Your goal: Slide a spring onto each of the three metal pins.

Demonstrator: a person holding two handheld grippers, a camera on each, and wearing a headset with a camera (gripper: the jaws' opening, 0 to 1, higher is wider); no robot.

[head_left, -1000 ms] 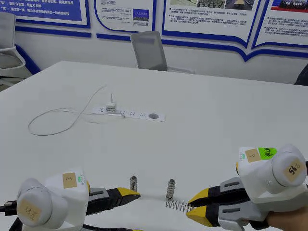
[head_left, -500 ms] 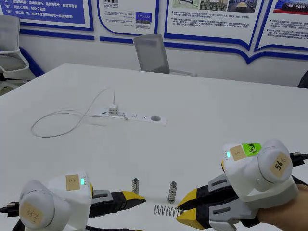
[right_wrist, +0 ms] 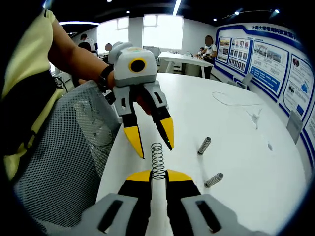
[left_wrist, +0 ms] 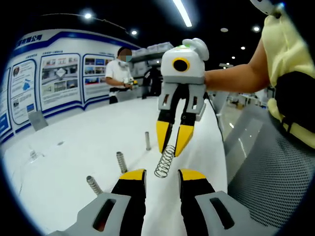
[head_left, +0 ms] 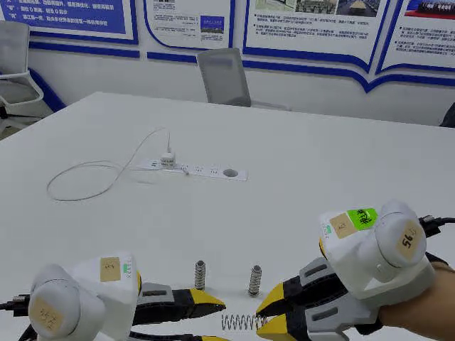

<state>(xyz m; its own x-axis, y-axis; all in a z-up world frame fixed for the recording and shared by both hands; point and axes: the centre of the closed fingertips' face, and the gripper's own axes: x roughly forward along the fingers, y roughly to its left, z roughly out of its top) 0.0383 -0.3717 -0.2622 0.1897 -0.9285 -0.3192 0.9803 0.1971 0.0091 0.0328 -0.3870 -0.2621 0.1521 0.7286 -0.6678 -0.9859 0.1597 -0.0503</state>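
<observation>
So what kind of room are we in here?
Likely a meeting or exhibition room: a large white table, blue-framed boards on the wall, and an office chair at the table's far side.

Left claw (head_left: 217,321): white rounded housing, tan paper tags with handwritten marks, small green lamp, grey arms, black jaws tipped yellow, black rear cable (head_left: 8,307). Right claw (head_left: 261,321): same build, plus bright green sticker (head_left: 362,217) and handwritten digits on end tag. Wearer: pale yellow short sleeve (left_wrist: 283,44), dark wristband (right_wrist: 105,76).
</observation>
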